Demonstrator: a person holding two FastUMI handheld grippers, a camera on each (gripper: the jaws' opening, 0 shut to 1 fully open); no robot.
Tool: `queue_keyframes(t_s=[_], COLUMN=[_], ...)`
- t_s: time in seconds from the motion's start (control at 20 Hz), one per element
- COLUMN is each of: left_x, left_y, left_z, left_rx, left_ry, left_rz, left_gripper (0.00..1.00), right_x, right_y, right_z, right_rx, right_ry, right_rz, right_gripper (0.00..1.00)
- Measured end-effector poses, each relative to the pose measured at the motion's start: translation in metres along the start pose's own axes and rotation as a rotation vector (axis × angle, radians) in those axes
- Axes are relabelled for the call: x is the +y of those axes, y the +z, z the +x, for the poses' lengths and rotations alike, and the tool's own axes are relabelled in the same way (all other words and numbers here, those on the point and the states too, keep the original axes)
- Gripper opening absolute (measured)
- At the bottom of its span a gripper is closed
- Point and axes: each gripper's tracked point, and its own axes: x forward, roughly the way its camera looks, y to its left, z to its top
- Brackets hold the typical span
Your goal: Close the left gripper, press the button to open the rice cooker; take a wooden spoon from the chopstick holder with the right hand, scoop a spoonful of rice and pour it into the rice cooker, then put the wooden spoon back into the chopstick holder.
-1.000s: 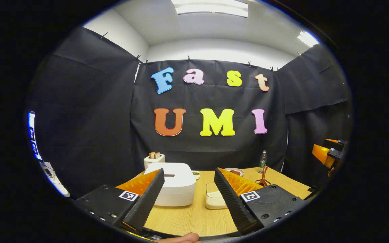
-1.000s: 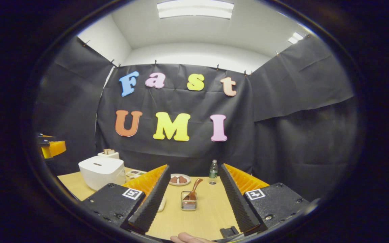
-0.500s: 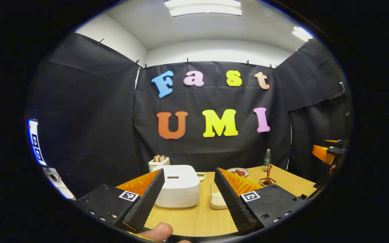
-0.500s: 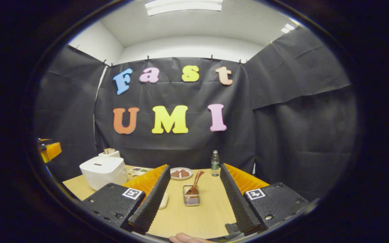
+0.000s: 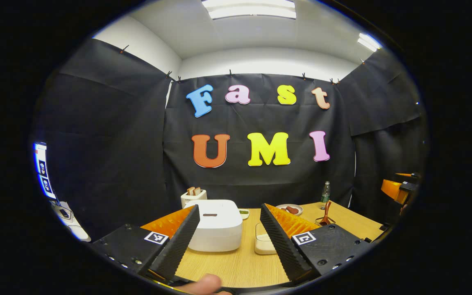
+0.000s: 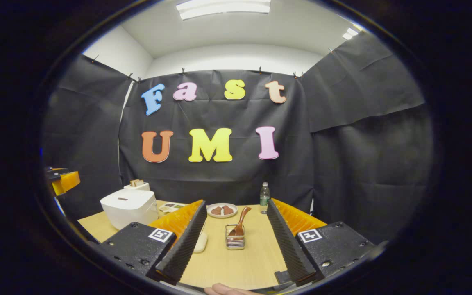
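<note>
The left gripper (image 5: 228,239) is hovering above the near edge of the surface (image 5: 236,266), its fingers spread wide with nothing between them. Framed in that gap, the white rice cooker (image 5: 215,225) is sitting with its lid down toward the far left corner; the dark slot on top (image 5: 210,214) is probably the release button, though it is too small to be sure. Since the task calls for pressing with the fingers brought together, the gripper is likely lining up on the cooker before closing, and that first step is not yet done.

The right gripper (image 6: 236,241) is also hanging over the near edge, fingers parted and holding nothing. Straight ahead between them, the wire chopstick holder (image 6: 235,241) is standing mid-surface with the wooden spoon (image 6: 241,223) leaning out of it, handle tilted up and to the right, which is offering a free stem to pinch. A pale shallow container (image 5: 264,242) is lying just right of the cooker, presumably the rice supply, placed close so the scoop has a short carry. A plate of brown food (image 6: 221,210) and a water bottle (image 6: 264,197) are standing along the far edge, well apart from the working path.
</note>
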Motion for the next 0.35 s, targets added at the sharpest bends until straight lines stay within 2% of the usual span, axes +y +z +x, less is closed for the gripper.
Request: queue_keyframes(t_s=[0.35], left_x=[-0.0023], left_y=[-0.0046], left_z=[-0.0015], left_rx=[0.005], left_ry=[-0.017], left_rz=[-0.001], left_gripper=[0.94], right_x=[-0.0057], right_y=[-0.0058], right_z=[0.0006], right_rx=[0.004], right_ry=[-0.003], right_rz=[0.043], right_gripper=[0.95])
